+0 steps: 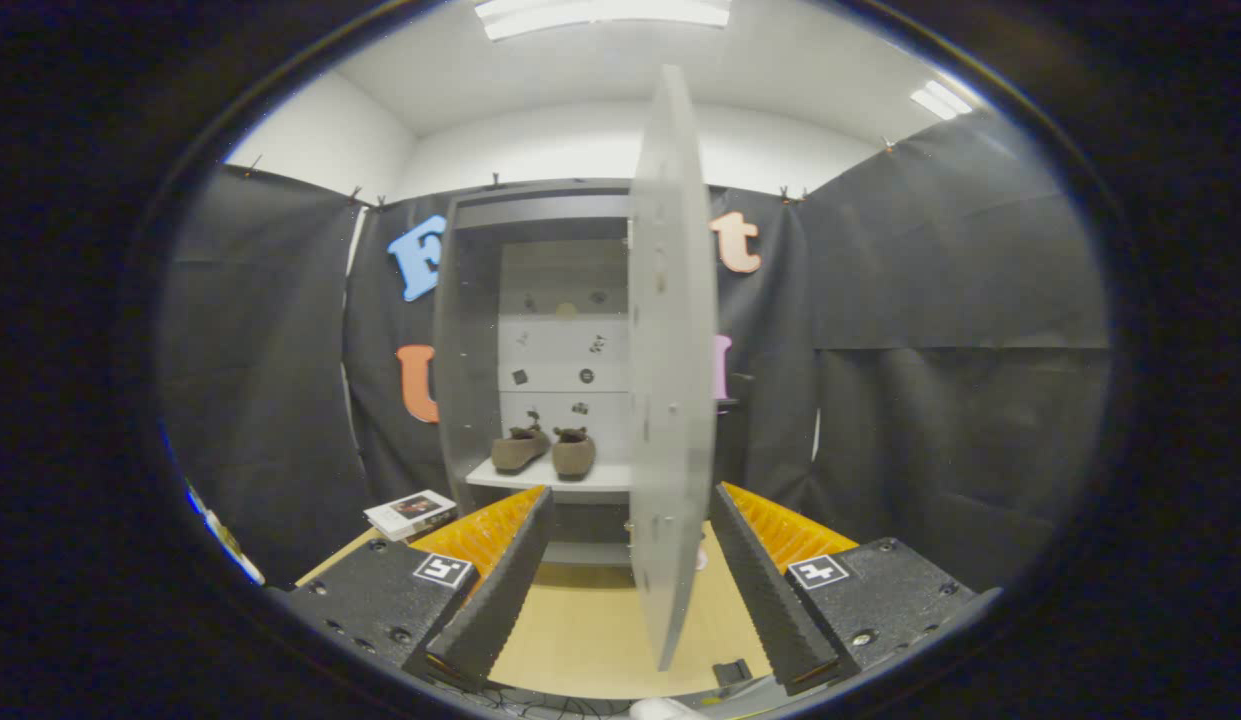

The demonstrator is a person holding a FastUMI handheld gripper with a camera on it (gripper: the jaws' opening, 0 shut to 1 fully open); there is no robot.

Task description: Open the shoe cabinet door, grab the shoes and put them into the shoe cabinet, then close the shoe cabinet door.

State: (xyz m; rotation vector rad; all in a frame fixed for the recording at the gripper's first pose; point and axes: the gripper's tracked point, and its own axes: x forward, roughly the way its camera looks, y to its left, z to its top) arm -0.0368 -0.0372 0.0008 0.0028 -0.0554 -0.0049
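**Gripper view: cabinet door edge-on, shoes on the shelf**

The gripper (630, 560) has its two fingers spread wide, with nothing pressed between them. The pale grey shoe cabinet door (670, 350) stands open, swung out toward the camera so that it is seen almost edge-on; its long axis runs upright, and its lower end comes down between the fingers, nearer the right one, without touching either as far as can be told.

Beyond the fingers stands the tall grey shoe cabinet (470, 330), its inside open to view, with a white panelled back wall. A pair of brown suede slip-on shoes (545, 450) sits on the white shelf (580, 478), toward the shelf's left end (the two shoes side by side, just apart). Their heels face the camera and their long axes run back into the cabinet, the left shoe angled slightly.

The cabinet rests on a light wooden floor (580, 630). A small white booklet (412, 512) lies near the floor's left edge, just beyond the left finger.
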